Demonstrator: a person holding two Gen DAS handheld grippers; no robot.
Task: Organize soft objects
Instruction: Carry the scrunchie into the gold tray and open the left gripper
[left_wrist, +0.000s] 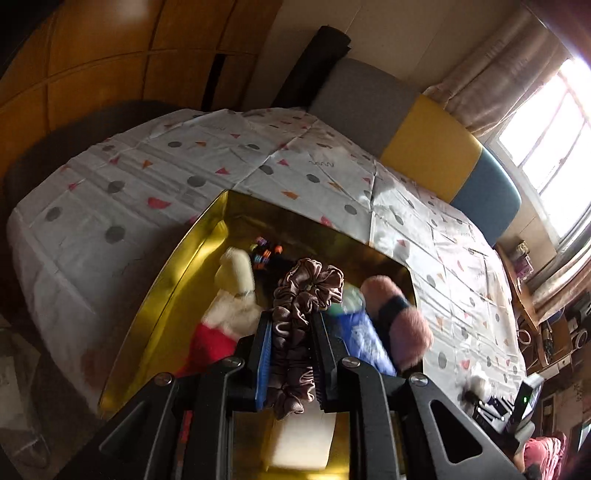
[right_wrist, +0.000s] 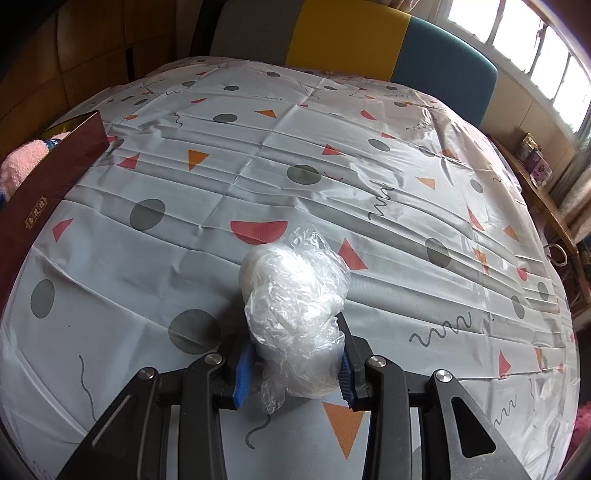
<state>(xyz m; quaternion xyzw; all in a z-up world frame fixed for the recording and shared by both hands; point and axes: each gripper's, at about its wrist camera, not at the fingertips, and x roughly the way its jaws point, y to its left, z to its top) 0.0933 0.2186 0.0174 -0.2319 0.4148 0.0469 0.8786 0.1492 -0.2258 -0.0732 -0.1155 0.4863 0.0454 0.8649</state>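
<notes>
My left gripper (left_wrist: 291, 325) is shut on a mauve satin scrunchie (left_wrist: 303, 295), held above a gold-lined box (left_wrist: 177, 280). Inside the box lie a white and red plush toy (left_wrist: 229, 306), a pink fuzzy item with a dark band (left_wrist: 399, 314), a blue piece (left_wrist: 362, 339), small coloured hair ties (left_wrist: 264, 253) and a white block (left_wrist: 299, 443). In the right wrist view my right gripper (right_wrist: 295, 354) is shut on a white soft ball wrapped in clear plastic (right_wrist: 295, 295), which rests on the patterned tablecloth (right_wrist: 295, 166).
The box's dark red outer wall (right_wrist: 48, 177) stands at the left edge of the right wrist view, with a pink towel (right_wrist: 18, 162) in it. A grey, yellow and blue chair back (right_wrist: 351, 37) stands behind the table. Electronics (left_wrist: 524, 402) sit at the right.
</notes>
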